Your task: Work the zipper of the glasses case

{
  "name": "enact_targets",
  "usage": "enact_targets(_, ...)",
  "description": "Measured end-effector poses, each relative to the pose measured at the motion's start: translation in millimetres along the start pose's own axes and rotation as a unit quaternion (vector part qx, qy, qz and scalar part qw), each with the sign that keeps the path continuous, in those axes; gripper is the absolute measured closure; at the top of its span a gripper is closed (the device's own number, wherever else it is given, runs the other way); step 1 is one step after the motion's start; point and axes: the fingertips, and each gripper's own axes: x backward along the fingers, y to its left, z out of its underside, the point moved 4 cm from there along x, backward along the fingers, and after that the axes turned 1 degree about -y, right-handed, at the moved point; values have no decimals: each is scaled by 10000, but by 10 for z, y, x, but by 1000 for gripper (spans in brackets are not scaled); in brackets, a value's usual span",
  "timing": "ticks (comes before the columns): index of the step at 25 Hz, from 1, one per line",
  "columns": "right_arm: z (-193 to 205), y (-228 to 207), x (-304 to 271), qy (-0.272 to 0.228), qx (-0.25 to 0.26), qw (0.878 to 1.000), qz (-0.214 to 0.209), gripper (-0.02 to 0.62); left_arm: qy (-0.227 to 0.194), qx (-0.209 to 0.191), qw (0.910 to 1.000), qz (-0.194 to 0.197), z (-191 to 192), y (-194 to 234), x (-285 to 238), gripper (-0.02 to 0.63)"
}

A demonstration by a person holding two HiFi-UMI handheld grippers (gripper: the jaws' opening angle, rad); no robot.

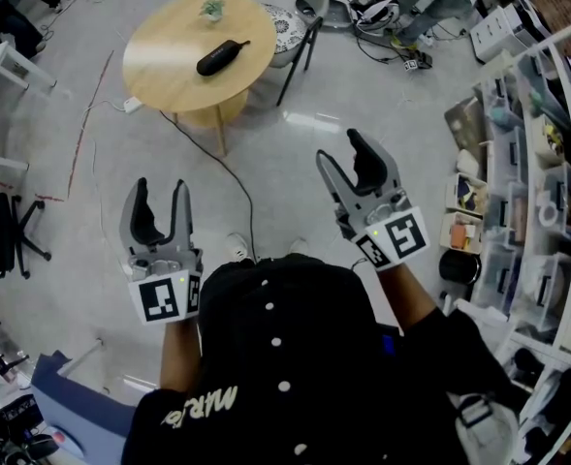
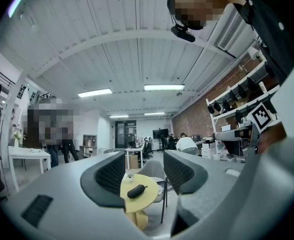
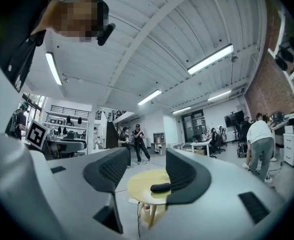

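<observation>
A: Tongs state?
B: Both spread wide: left tongs (image 1: 160,192) and right tongs (image 1: 340,153), nothing between the pads. Both held up over the floor (image 1: 295,85).
A: Glasses case?
B: The glasses case (image 1: 222,57) lies flat near the middle of the round tabletop (image 1: 164,46), slightly toward its right edge in the head view. It is well apart from both tongs, ahead of them. Each gripper view shows it far off, through the gap between the jaws.
</observation>
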Motion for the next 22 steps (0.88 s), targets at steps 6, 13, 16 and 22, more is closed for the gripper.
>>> enact_targets(6, 6, 137, -166, -52, 140, 9998, 138, 371, -62, 114, 9994, 309, -16, 244, -26, 373)
enact_targets(13, 35, 502, -404, -140, 249, 9989, 381, 370, -148, 33, 9981, 591, -5, 674, 27, 356)
enact_targets(16, 90, 646, -439, -149, 275, 9982, 519, 371, -125, -106, 9975, 693, 17, 864, 71, 356)
enact_targets(22, 201, 691, -505, -102, 170, 9968, 770, 374, -40, -87, 9974, 720, 175, 1130, 41, 356)
